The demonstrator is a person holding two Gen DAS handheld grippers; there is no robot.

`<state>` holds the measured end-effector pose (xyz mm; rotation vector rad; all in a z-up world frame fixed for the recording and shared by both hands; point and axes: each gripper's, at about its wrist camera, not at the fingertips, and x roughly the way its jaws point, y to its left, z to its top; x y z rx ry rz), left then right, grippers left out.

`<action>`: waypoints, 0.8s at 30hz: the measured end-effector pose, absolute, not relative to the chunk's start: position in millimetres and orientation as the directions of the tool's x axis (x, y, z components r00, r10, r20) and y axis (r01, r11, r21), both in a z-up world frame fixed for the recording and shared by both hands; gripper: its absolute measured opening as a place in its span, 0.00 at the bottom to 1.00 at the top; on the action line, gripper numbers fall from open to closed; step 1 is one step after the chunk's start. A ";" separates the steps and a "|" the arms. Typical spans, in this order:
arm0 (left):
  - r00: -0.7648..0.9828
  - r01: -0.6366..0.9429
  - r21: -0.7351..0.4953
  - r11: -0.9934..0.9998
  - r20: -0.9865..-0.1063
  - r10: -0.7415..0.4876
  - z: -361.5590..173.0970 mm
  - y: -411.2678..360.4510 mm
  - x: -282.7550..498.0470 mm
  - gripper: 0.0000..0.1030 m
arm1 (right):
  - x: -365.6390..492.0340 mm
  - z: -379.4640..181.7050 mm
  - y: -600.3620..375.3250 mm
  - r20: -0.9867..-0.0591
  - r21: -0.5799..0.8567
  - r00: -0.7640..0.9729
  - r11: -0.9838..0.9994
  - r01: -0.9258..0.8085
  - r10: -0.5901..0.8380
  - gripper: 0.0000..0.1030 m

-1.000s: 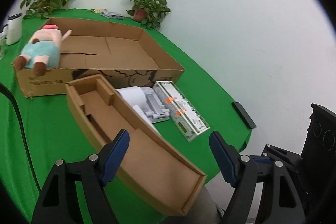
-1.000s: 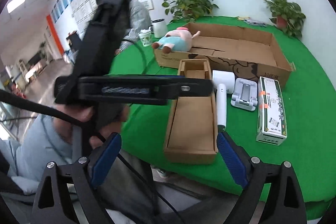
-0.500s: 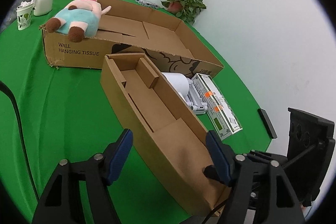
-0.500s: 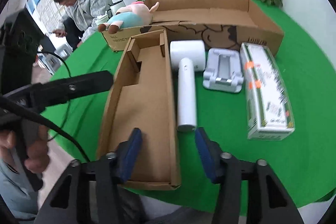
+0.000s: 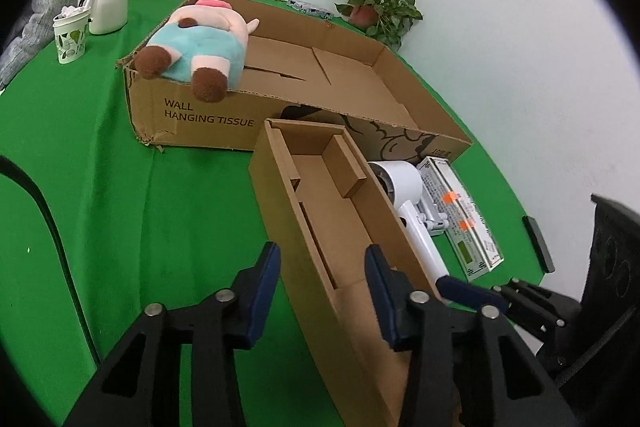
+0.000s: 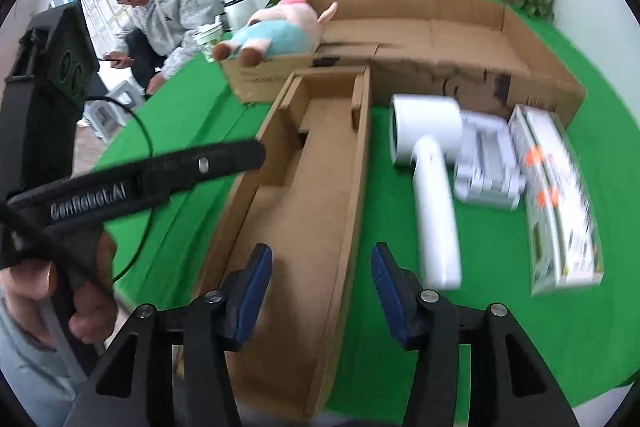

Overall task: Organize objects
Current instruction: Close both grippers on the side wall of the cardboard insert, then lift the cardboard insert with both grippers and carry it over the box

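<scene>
A long narrow cardboard tray (image 5: pixel 332 211) (image 6: pixel 304 187) lies open-topped on the green table, its near end below both grippers. My left gripper (image 5: pixel 322 279) straddles the tray's left wall, one finger outside and one inside; its jaws are closing and the pads do not press the wall. My right gripper (image 6: pixel 322 275) straddles the tray's right wall, with its jaws opening and clear of the cardboard. A white hair dryer (image 6: pixel 428 147) (image 5: pixel 400 187) lies just right of the tray.
A big shallow carton (image 5: pixel 360 87) stands behind the tray, with a plush pig (image 5: pixel 200 47) on its left corner. A grey stand (image 6: pixel 488 163) and a long white-green box (image 6: pixel 556 199) lie right of the dryer. Cups (image 5: pixel 72 35), potted plants and a seated person (image 6: pixel 168 7) are at the back.
Both grippers came forward and down over the narrow tray's near end. The left jaws narrowed steadily around its left wall. The right jaws narrowed, then widened a little around its right wall.
</scene>
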<state>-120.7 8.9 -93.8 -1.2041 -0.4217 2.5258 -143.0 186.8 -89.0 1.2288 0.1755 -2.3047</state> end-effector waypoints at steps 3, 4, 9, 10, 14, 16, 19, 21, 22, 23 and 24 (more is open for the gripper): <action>-0.574 -0.137 -0.366 -0.921 -0.728 0.374 -100.8 15.6 -127.5 0.23 | -158.9 -87.7 175.7 -0.813 0.069 -0.488 -0.886 0.459 -0.316 0.41; -0.572 -0.128 -0.357 -0.925 -0.736 0.363 -102.6 17.2 -127.1 0.20 | -163.4 -89.0 174.2 -0.817 0.070 -0.485 -0.890 0.451 -0.310 0.36; -0.575 -0.115 -0.349 -0.930 -0.740 0.349 -104.0 20.1 -110.9 0.18 | -165.2 -92.5 178.8 -0.829 0.141 -0.428 -0.875 0.463 -0.360 0.24; -0.575 -0.116 -0.340 -0.933 -0.743 0.342 -103.6 21.3 -104.3 0.18 | -161.6 -92.9 180.4 -0.832 0.153 -0.416 -0.871 0.467 -0.369 0.22; -0.568 -0.126 -0.332 -0.935 -0.749 0.343 -102.4 23.4 -86.8 0.17 | -134.9 -94.0 186.3 -0.836 0.183 -0.382 -0.858 0.481 -0.393 0.21; -0.567 -0.122 -0.334 -0.935 -0.750 0.342 -102.8 24.6 -86.2 0.17 | -125.0 -94.9 187.0 -0.833 0.183 -0.387 -0.856 0.483 -0.396 0.22; -0.561 -0.127 -0.317 -0.940 -0.759 0.331 -102.6 27.7 -89.0 0.17 | -129.9 -96.2 184.6 -0.827 0.182 -0.404 -0.867 0.464 -0.390 0.22; -0.562 -0.131 -0.315 -0.940 -0.758 0.333 -102.7 27.7 -89.3 0.17 | -134.4 -95.4 179.3 -0.825 0.149 -0.431 -0.876 0.458 -0.365 0.20; -0.561 -0.130 -0.318 -0.939 -0.758 0.334 -102.7 27.8 -89.5 0.17 | -136.1 -95.1 177.0 -0.823 0.133 -0.445 -0.880 0.455 -0.354 0.18; -0.561 -0.131 -0.317 -0.939 -0.758 0.334 -102.8 28.0 -89.6 0.17 | -137.2 -95.1 175.8 -0.820 0.124 -0.456 -0.885 0.449 -0.346 0.18; -0.562 -0.130 -0.315 -0.940 -0.757 0.332 -102.9 28.2 -89.2 0.17 | -138.3 -95.4 175.3 -0.818 0.123 -0.463 -0.890 0.439 -0.341 0.17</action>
